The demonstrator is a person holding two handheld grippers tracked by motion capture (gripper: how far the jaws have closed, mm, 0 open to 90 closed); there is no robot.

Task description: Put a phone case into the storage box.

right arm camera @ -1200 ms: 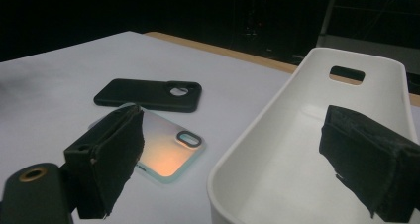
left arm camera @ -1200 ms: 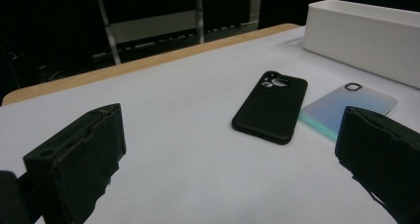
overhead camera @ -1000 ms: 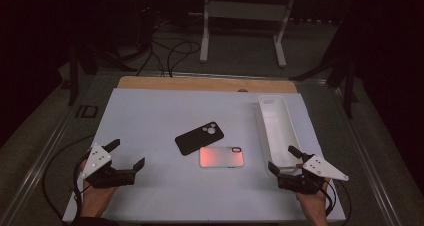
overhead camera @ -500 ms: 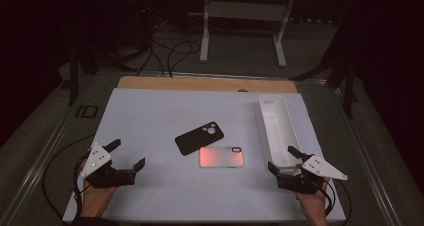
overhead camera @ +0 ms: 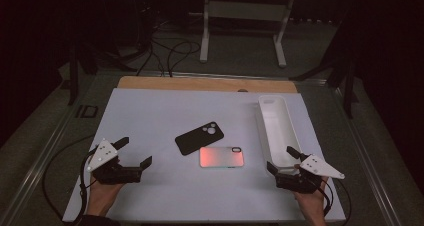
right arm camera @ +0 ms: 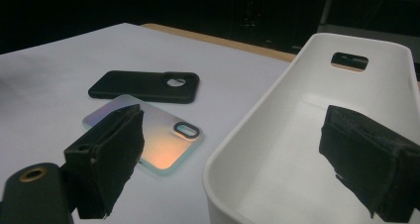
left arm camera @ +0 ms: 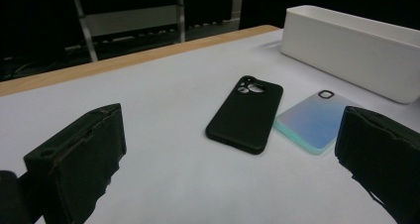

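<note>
— Left gripper (overhead camera: pixel 134 153) and right gripper (overhead camera: pixel 283 160)?
— Both gape empty, unmoved from a second ago, at the bench's near corners.
— And the cases?
— Matte black phone case (overhead camera: pixel 197 138) mid-bench, touching the glossy iridescent phone case (overhead camera: pixel 221 157); right of them, a long white tray (overhead camera: pixel 276 129).

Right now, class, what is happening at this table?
A person holds a tool in each hand, the left tool and right tool both open and gripping nothing. Between them lie a black phone case and an iridescent phone case, touching. A white tray stands empty at the right.
</note>
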